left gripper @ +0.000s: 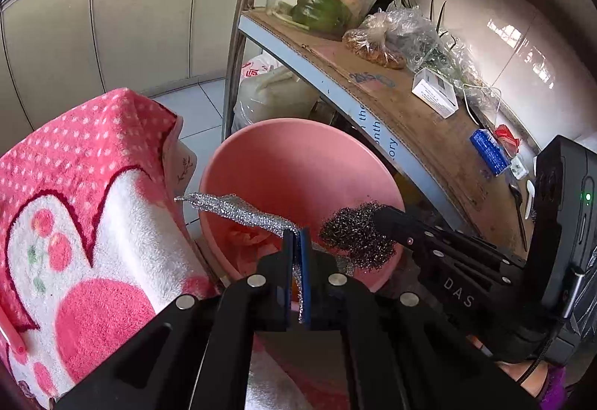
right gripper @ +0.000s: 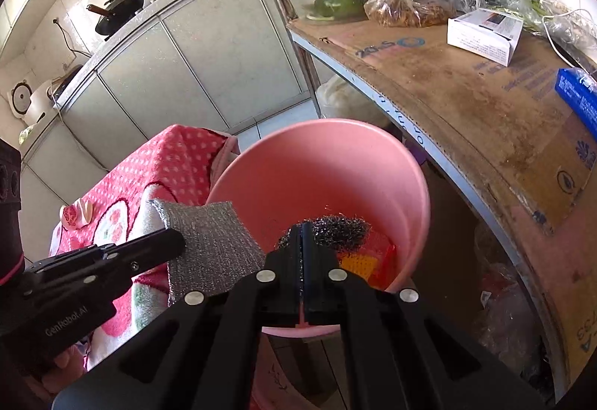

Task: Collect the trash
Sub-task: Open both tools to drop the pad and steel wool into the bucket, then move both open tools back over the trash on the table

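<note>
Pink bucket [left gripper: 298, 163] sits under both tools in your left wrist view: your left gripper [left gripper: 296, 242] is clamped on the silver scouring cloth [left gripper: 238, 210], hanging over the rim, not dropped yet. Right wrist view: your right gripper [right gripper: 303, 234] is pinched tight on the steel wool [right gripper: 332, 229] above the bucket, orange scraps [right gripper: 360, 262] already inside; both releases remain, I'd judge.

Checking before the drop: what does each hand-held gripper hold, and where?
Left hand-held gripper: silver scouring cloth, by its edge. Right hand-held gripper: steel wool ball, by its side.
</note>
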{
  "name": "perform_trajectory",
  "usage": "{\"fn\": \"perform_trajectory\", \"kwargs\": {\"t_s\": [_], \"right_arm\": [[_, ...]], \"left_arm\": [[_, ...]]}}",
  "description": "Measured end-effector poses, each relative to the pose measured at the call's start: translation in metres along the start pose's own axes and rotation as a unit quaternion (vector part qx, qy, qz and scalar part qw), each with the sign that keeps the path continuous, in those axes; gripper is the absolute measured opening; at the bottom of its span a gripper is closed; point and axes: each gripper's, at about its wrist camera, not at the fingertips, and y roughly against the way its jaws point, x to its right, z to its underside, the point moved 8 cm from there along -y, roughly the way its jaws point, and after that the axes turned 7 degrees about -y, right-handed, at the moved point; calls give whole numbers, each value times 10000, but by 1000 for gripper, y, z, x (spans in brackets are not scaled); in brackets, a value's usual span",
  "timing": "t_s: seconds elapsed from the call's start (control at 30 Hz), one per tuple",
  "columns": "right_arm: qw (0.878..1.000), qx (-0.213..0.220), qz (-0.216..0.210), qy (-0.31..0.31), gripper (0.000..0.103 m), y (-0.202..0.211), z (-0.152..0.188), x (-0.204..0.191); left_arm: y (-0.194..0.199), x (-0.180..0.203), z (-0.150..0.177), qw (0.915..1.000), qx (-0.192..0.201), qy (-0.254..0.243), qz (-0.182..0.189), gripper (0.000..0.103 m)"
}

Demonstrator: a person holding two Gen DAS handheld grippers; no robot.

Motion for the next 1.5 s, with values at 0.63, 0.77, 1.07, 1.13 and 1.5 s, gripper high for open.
{"fn": "perform_trajectory", "kwargs": {"t_s": [0.63,0.77,1.07,1.13,1.5], "right_arm": [[9998,-73,-100,168,18,17,1,-20],[9991,-62,-263,313,19,27,4,-42],[9943,-199,-759,726,31,41,20,-105],[9928,-246,-857,804,32,43,25,-119],[9828,-602,-1157,1310,34,37,51,-197]], "left_arm": [[54,-10,0,9990,373,249,-33,15],[76,-20,6,9981,497,342,-102,18],[121,-53,30,9954,709,515,-375,20],[132,-63,36,9945,746,556,-469,20],[185,-134,69,9850,1007,854,-1115,20]]}}
